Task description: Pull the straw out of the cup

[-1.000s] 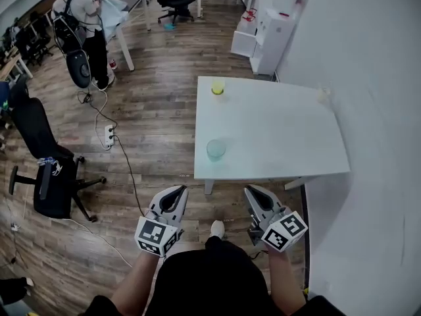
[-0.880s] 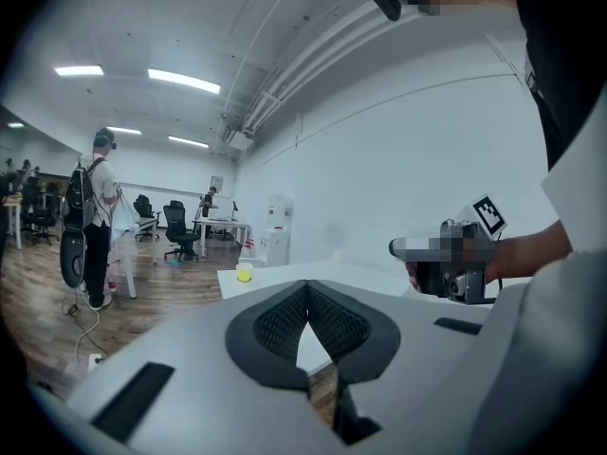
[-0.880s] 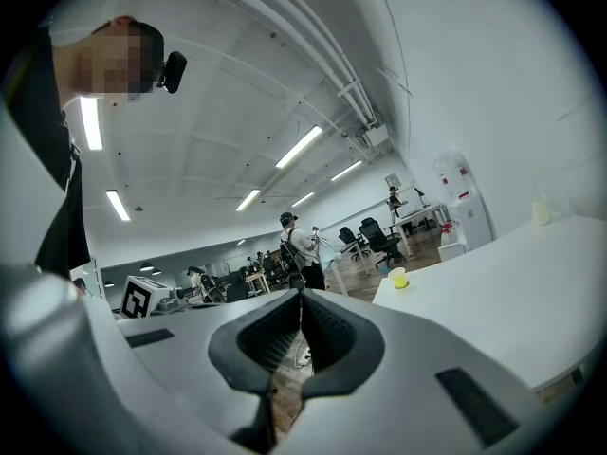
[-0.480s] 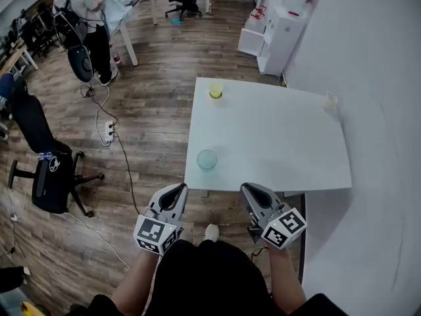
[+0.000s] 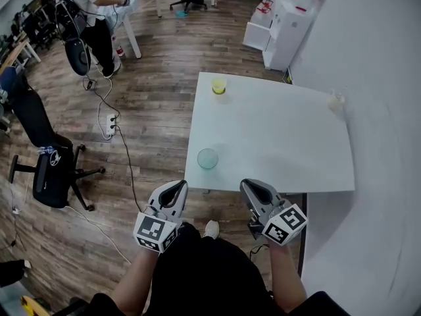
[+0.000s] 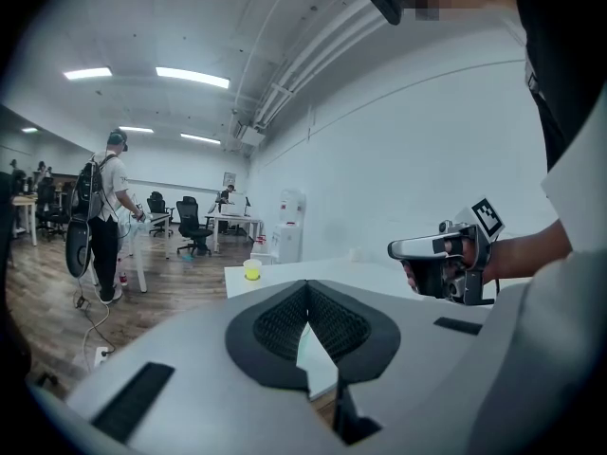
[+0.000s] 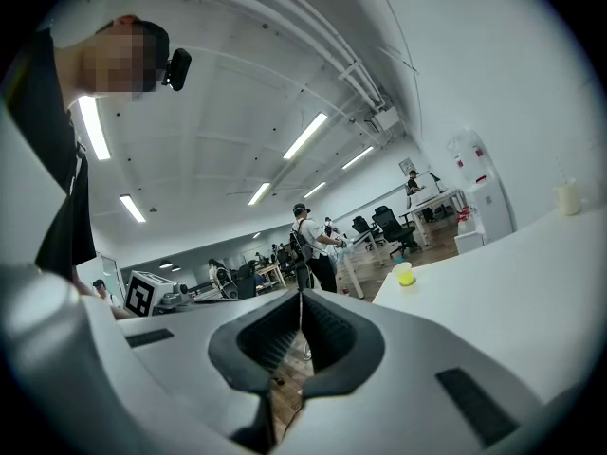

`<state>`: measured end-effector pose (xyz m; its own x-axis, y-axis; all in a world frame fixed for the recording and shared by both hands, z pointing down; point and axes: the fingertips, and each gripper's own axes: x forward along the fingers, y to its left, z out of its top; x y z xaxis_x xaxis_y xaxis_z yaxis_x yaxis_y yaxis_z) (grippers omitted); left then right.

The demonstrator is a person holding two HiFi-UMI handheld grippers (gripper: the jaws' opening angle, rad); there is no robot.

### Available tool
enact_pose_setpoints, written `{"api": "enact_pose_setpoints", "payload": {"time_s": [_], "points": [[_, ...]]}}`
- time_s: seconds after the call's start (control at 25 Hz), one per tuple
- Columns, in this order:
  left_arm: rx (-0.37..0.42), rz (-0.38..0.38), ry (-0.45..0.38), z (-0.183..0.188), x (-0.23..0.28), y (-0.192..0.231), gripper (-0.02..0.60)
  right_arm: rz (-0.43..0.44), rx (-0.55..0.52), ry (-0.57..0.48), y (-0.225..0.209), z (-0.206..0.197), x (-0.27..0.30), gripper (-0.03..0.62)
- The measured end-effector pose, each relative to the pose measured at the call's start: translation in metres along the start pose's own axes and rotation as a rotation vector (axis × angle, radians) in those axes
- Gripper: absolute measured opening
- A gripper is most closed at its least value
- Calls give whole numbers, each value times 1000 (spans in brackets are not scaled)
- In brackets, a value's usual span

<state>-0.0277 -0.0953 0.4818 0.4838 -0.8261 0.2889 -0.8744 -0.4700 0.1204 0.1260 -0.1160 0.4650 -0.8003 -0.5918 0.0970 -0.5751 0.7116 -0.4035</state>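
On the white table [image 5: 276, 143] stand three cups. A yellow cup [image 5: 218, 85] is at the far left corner, a clear greenish cup [image 5: 208, 158] is near the front left edge, and a pale cup [image 5: 337, 101] is at the far right by the wall. No straw is sharp enough to make out. My left gripper [image 5: 176, 187] and right gripper [image 5: 251, 185] hover short of the table's front edge, both shut with nothing in them. The left gripper view shows shut jaws, the yellow cup [image 6: 251, 270] and the right gripper [image 6: 446, 254]. The right gripper view shows the yellow cup [image 7: 405, 275] and the pale cup [image 7: 567, 197].
A white wall runs along the table's right side. A water dispenser [image 5: 289, 18] stands behind the table. To the left on the wooden floor are a black office chair [image 5: 46, 170], a cable with a power strip [image 5: 110, 125] and a person [image 5: 92, 18] at another desk.
The table has come a little closer and lower in the head view. Both grippers stay shut and keep the same place in front of the body.
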Motion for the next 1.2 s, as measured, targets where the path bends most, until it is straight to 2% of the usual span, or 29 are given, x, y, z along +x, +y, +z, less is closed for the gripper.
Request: {"api": "enact_pose_setpoints", "payload": {"time_s": [0.4,0.8,1.2], "points": [[0,-44,11,2,5,22,14,-34,-3,31,-1,-14,25,23],[22,-134,74,-10,25,49,14,-184,-61,141,-29,-56,64,23],[42,-224,125,-19,63,55,14,-268,-29,184,-63,-71,94,23]]}}
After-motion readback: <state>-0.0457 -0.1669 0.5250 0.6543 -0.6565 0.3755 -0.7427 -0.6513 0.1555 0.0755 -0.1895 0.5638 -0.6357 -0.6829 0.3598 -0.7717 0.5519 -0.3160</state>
